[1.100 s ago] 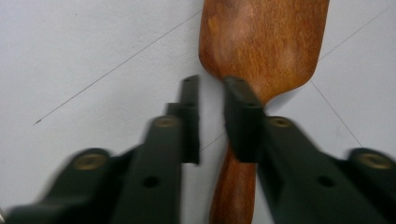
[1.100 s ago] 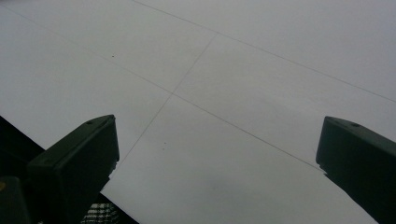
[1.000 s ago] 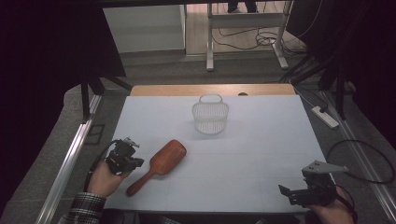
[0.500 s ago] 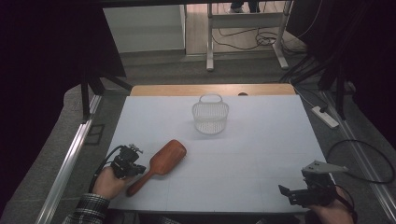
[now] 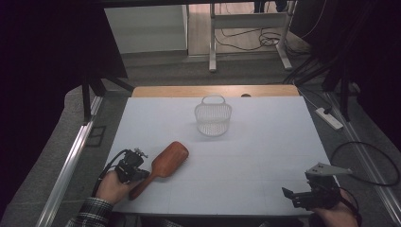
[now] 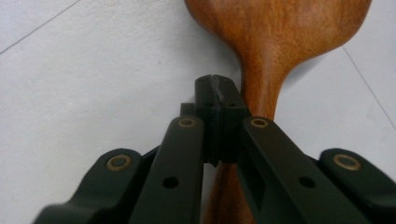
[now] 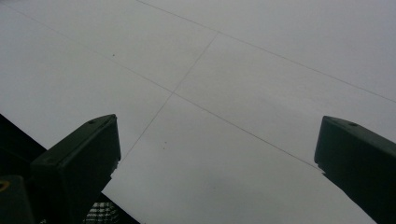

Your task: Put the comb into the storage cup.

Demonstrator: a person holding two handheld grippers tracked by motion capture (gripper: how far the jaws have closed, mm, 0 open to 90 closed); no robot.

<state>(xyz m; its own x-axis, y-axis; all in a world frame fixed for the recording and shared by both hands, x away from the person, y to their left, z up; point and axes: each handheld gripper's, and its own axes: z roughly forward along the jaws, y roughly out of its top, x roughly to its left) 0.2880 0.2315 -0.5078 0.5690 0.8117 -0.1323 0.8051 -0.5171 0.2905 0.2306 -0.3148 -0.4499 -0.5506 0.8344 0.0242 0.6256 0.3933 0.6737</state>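
Lying near the table's (image 5: 265, 142) front-left edge, the hairbrush (image 5: 163, 163) meets the closed, empty left gripper (image 6: 218, 93); right gripper (image 7: 217, 154) gapes wide

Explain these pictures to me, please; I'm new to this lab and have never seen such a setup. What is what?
A person sits at a white table with a hand-held gripper in each hand. One picture looks down from above; the other two come from cameras riding on each tool. The left hand-held gripper has its jaws shut together, resting over the neck of a wooden hairbrush, not clamped around it. The right hand-held gripper stands open over bare table near the front edge. Farther back stands a small white basket.
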